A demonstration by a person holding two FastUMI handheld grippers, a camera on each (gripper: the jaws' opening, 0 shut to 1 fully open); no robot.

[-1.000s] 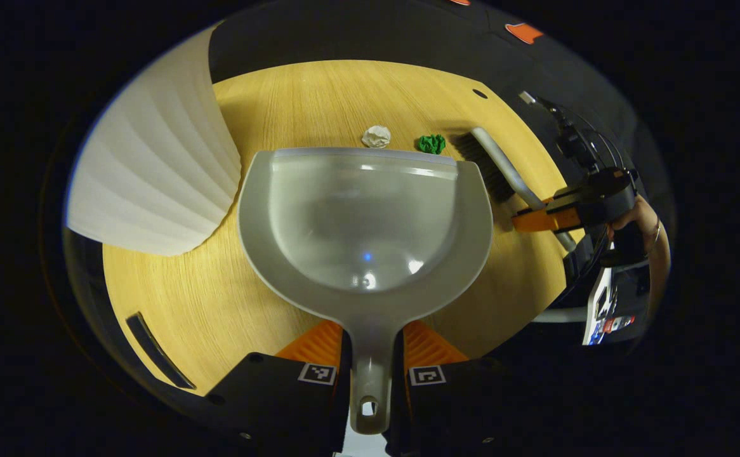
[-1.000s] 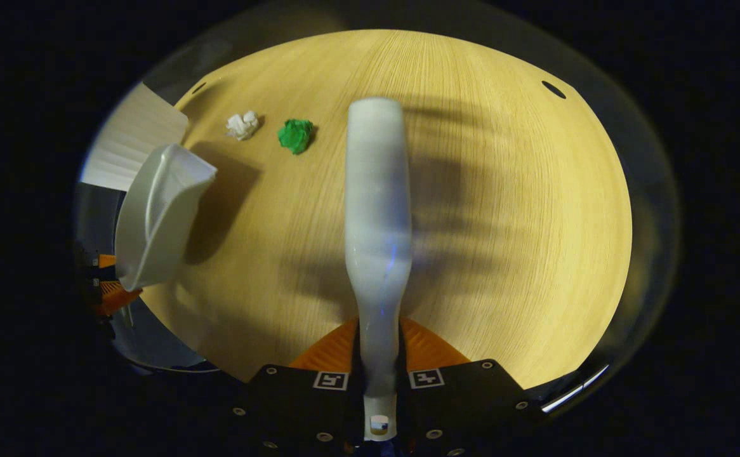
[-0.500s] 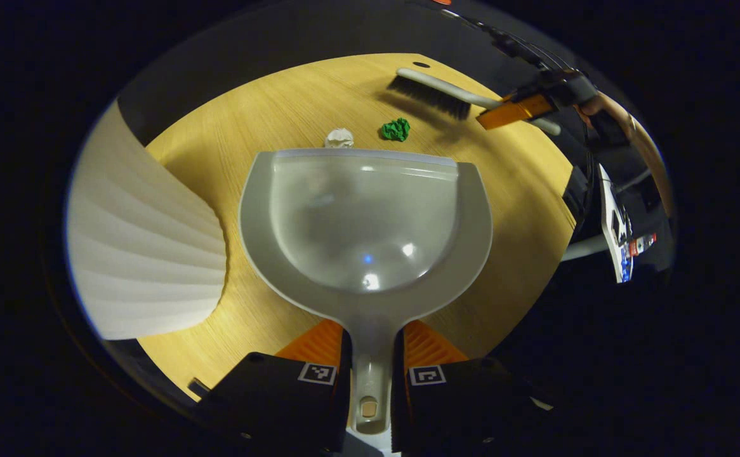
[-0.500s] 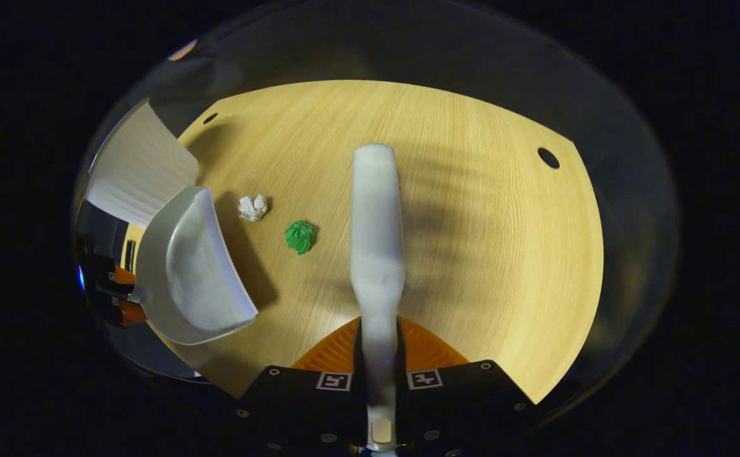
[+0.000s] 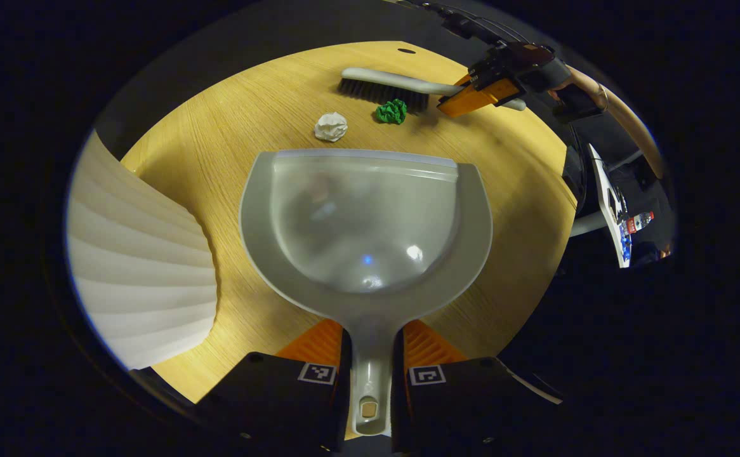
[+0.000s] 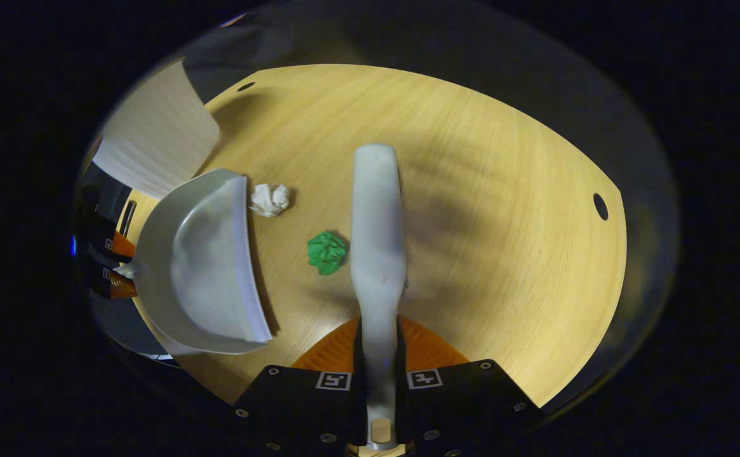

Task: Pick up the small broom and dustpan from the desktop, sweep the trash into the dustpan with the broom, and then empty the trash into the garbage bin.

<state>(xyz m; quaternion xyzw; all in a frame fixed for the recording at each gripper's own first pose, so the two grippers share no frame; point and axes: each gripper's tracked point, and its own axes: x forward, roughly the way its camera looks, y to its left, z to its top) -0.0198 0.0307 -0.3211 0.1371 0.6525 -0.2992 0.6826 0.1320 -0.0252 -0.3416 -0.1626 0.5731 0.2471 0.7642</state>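
Left gripper view: left gripper (image 5: 370, 355) pinching the dustpan (image 5: 365, 222) by its handle, both fingers pressed on the stem, so pan sticks straight out ahead of the jaws with its open lip facing away. Lip held low near the desktop (image 5: 230, 158), probably to act as a catch wall for the sweep; whether lip touches wood not clear. White paper ball (image 5: 330, 126) just beyond the lip, apart from it; green paper ball (image 5: 391, 112) a bit farther, touching or almost touching the broom (image 5: 383, 89) bristles. Broom lies across the far side of the trash, held at its handle end by the right gripper (image 5: 481, 95), a hand (image 5: 573, 95) behind it. Placement reads as broom behind trash, pan in front, ready to push trash toward the pan. Pleated white garbage bin (image 5: 148, 260) at left, beside the pan, nothing in the pan yet. Right gripper view: right gripper (image 6: 379, 362) clamped on the broom (image 6: 376, 222) handle, both fingers squeezing it, broom back running straight ahead from the jaws, bristles hidden underneath. Green paper ball (image 6: 327, 252) right against the broom's left side, near the jaws' end of the head. White paper ball (image 6: 270, 198) farther left, just off the dustpan (image 6: 202, 260) lip. Left gripper (image 6: 113, 263) at far left edge on the pan handle. Garbage bin (image 6: 154, 143) up left behind the pan. Sweep judged about to start, no trash collected.
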